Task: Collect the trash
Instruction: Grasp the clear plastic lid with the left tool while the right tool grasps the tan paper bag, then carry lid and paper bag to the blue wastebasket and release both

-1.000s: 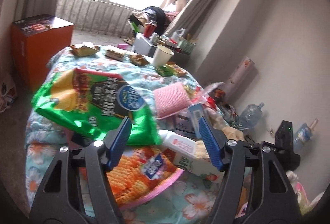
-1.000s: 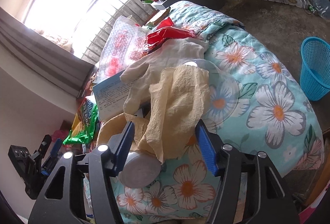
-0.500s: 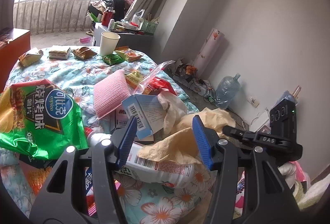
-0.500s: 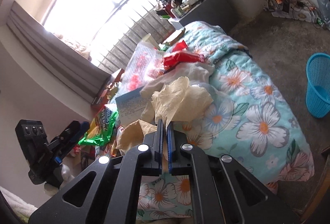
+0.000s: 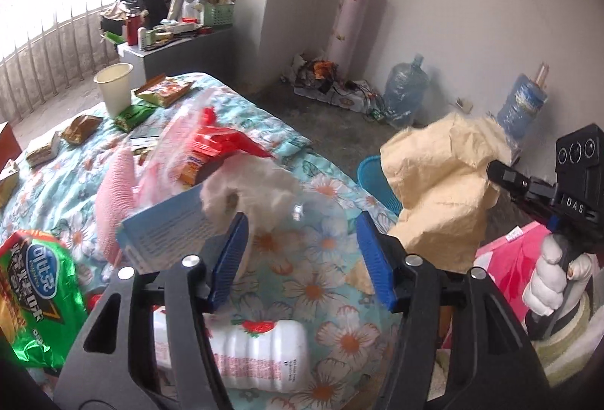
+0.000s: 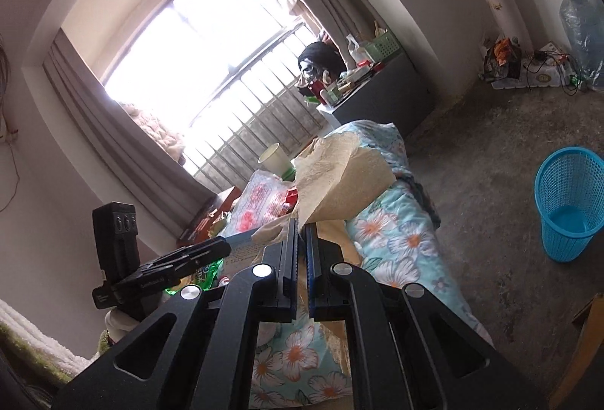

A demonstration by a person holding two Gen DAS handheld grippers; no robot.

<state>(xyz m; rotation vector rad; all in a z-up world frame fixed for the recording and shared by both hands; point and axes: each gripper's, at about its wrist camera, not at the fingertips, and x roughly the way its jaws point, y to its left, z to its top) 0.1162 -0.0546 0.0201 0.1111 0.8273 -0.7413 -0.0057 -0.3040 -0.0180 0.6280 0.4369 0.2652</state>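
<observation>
Beige, crumpled paper is pinched between the closed pads of the right gripper; only a low corner is caught, and the rest stands up loose just beyond the fingertips, lifted clear of the bed. The sheet is judged to be very light, soft and easily torn, so it should hang and flap rather than hold its shape; a grip on a bunched fold would be surer than one on a thin edge, from which it could slip or rip. A blue basket stands on the floor, well off to the right of this gripper, and is taken to be where the paper is meant to go.

The left gripper is held wide open with nothing between its pads, its jaws having just been opening. Just ahead of its left fingertip a white tissue wad lies on the bed, with a white bottle below and behind the fingertips. The wad is judged soft and compressible, best taken across its middle. The bottle looks stiffer and smoother, so its waist would be the safer hold
</observation>
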